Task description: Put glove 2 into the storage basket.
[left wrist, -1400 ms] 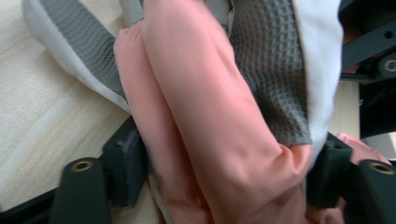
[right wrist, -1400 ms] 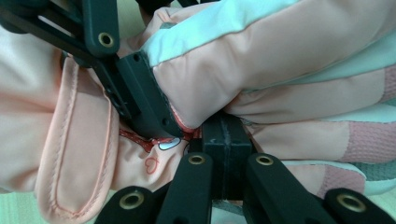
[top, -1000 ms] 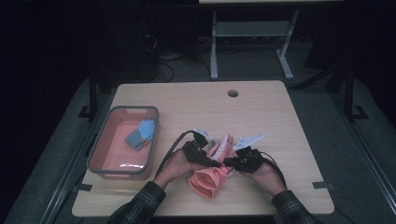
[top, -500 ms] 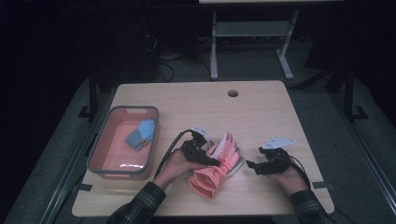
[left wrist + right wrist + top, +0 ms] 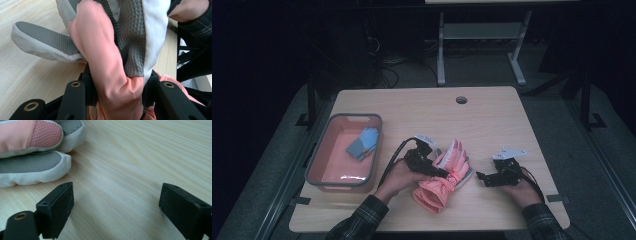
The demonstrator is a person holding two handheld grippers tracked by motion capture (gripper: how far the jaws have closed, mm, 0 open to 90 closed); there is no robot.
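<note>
A pink glove (image 5: 447,175) with grey textured palm and white edging lies crumpled at the table's front middle. My left gripper (image 5: 438,171) is shut on it. In the left gripper view the pink fabric (image 5: 107,62) is bunched between the two black jaws, which have tightened a little on it. My right gripper (image 5: 480,177) rests low over bare wood to the right of the glove. Its jaws have just been opening and stand wide apart with nothing between them (image 5: 116,202). In the right gripper view the glove's fingertips (image 5: 30,165) lie off to the upper left.
A pink tray (image 5: 319,165) with a grey rim stands at the table's left and holds a blue glove (image 5: 362,143). The wooden table (image 5: 492,125) has a cable hole (image 5: 461,99) near its back edge. Dark floor and a desk frame lie beyond.
My right gripper has let go of the glove, opened, and moved right, away from it. The left gripper has stayed put, still holding the glove.
</note>
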